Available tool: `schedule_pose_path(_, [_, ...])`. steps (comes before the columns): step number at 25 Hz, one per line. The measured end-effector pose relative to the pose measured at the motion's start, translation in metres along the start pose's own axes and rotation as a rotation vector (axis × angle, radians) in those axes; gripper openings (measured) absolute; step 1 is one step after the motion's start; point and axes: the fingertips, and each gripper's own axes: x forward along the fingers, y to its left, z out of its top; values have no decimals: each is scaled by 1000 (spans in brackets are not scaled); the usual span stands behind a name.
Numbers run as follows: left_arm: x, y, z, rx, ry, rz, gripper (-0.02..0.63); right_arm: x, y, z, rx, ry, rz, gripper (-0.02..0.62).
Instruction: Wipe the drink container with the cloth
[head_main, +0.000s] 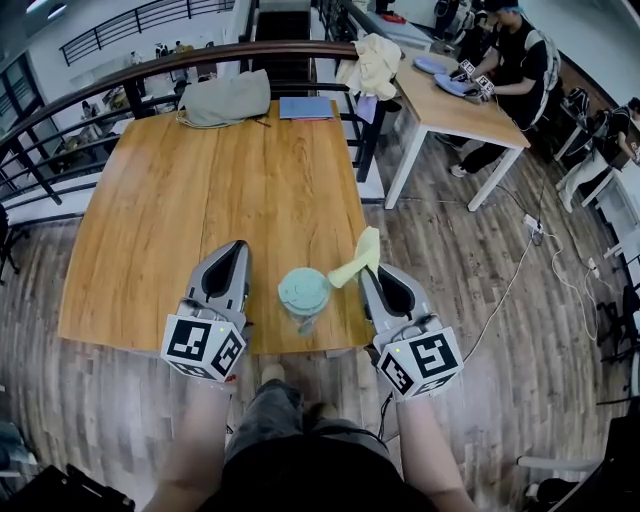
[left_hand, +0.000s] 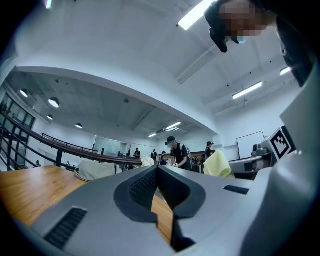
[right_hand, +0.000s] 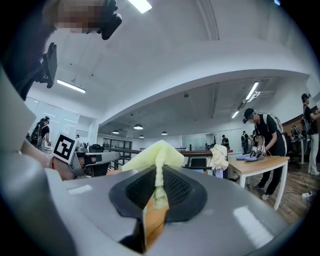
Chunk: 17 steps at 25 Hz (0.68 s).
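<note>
**Head view.** A wooden desk (head_main: 170, 220) fills the middle of the frame. The drink container (head_main: 303, 292), pale teal with a round lid, stands upright near the desk's front edge, between the two tongs. The left tongs (head_main: 238, 248) are to the container's left and apart from it, tips pointing away from the person. The right tongs (head_main: 366, 270) are to its right and have a yellow cloth (head_main: 358, 258) at their tips. The cloth's lower corner hangs just beside the lid; I cannot tell whether they touch. At the desk's far edge lie a grey bag (head_main: 226, 97) and a blue folder (head_main: 306, 107), well apart from the container. Further right, a person (head_main: 512, 60) works at a white desk (head_main: 455, 112).

**Left gripper view.** The jaws of the left tongs are fully together, pad against pad, with nothing between them. The desk top shows below and to the left, and the grey bag shows far off. The yellow cloth appears on the right, beyond the jaws. The container is not in this view.

**Right gripper view.** The jaws of the right tongs are clamped on the cloth. A narrow fold runs down between the pads, and the rest bunches up above the tips. The desk surface shows through the gap below. The container is not in this view. The person at the white desk stands on the right.
</note>
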Motion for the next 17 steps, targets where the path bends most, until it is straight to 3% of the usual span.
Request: schedule_pose_path(17, [-1, 1, 21, 9, -21, 16, -3, 5, -8, 33, 34, -77, -22, 41])
